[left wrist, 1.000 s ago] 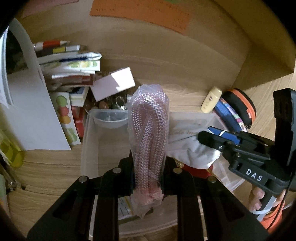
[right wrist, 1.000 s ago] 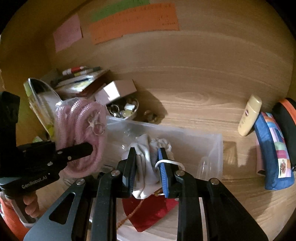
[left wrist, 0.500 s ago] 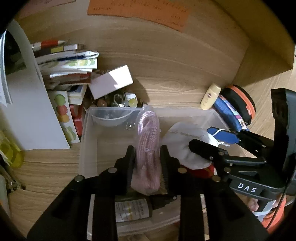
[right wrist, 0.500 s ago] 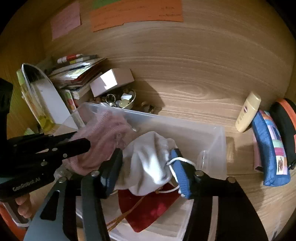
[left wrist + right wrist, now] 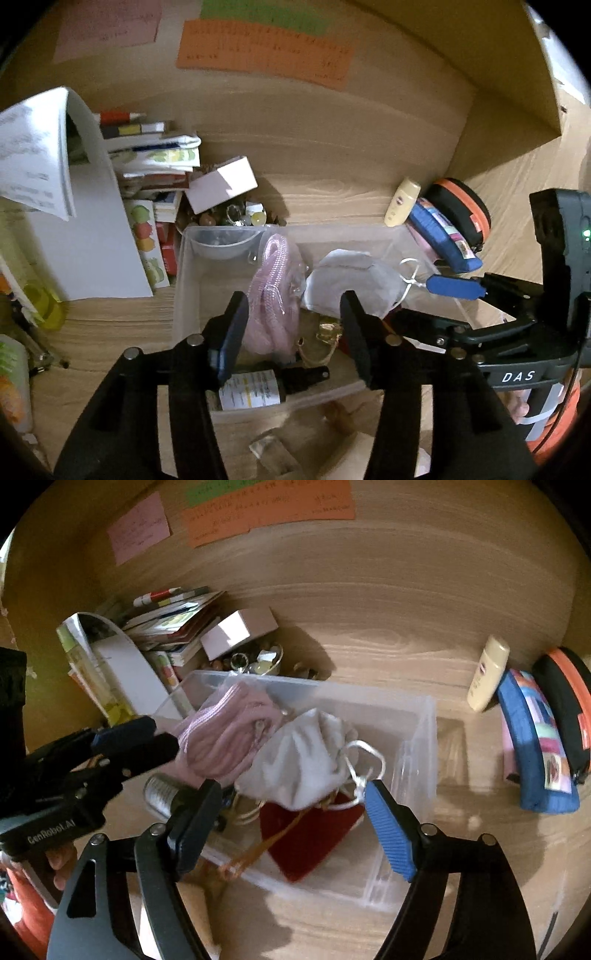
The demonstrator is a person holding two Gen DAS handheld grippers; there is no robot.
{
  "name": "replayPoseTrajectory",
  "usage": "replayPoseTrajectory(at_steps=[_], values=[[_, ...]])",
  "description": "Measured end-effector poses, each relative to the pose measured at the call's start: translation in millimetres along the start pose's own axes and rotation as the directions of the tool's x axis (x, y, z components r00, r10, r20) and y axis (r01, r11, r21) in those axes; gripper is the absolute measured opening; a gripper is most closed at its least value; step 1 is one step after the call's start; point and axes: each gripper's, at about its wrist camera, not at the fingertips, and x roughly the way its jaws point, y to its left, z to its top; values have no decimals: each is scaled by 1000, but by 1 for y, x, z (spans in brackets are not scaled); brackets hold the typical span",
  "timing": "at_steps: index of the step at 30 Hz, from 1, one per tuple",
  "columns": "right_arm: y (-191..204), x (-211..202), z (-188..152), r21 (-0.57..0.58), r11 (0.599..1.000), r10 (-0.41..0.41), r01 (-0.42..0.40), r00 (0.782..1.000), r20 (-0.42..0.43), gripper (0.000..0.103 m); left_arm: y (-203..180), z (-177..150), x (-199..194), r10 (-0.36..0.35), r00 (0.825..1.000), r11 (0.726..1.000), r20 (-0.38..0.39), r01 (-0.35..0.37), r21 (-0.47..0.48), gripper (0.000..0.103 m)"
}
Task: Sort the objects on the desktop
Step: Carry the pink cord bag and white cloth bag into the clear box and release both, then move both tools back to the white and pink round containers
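Observation:
A clear plastic bin (image 5: 192, 236) (image 5: 417, 734) sits on the wooden desk. Inside lie a bagged pink braided rope (image 5: 273, 295) (image 5: 225, 734), a white drawstring pouch (image 5: 351, 280) (image 5: 299, 757), a red pouch (image 5: 314, 834) and a small dark bottle (image 5: 258, 387). My left gripper (image 5: 291, 332) is open just above the rope, touching nothing. My right gripper (image 5: 291, 819) is open over the white pouch, its fingers wide apart; it also shows at the right in the left wrist view (image 5: 443, 295).
Stacked books and papers (image 5: 147, 147) and a white box (image 5: 221, 184) over a bowl of trinkets stand behind the bin on the left. A cream bottle (image 5: 487, 672), a blue pencil case (image 5: 535, 746) and an orange-black case (image 5: 569, 701) lie to the right.
Both grippers lowered their loads into the bin and opened. The pink rope and the white pouch now lie in the bin, released.

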Motion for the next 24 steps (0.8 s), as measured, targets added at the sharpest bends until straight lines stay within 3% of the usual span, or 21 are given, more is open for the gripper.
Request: replayPoseTrajectory(at_steps=[10, 12, 17, 21, 24], values=[[7, -32, -20, -29, 999, -27, 27, 999, 23, 77, -8, -10, -33, 16, 999, 999, 38, -17, 27, 62], [9, -39, -25, -39, 998, -38, 39, 999, 36, 77, -10, -14, -40, 20, 999, 999, 45, -22, 32, 70], [11, -61, -38, -54, 995, -77, 81, 994, 81, 83, -15, -29, -58, 42, 997, 998, 68, -46, 50, 75], [11, -78, -54, -57, 991, -115, 123, 985, 125, 84, -17, -47, -69, 58, 996, 997, 69, -61, 47, 87], [12, -87, -70, -54, 989, -131, 139, 982, 139, 85, -19, -63, -74, 75, 996, 995, 56, -78, 55, 87]])
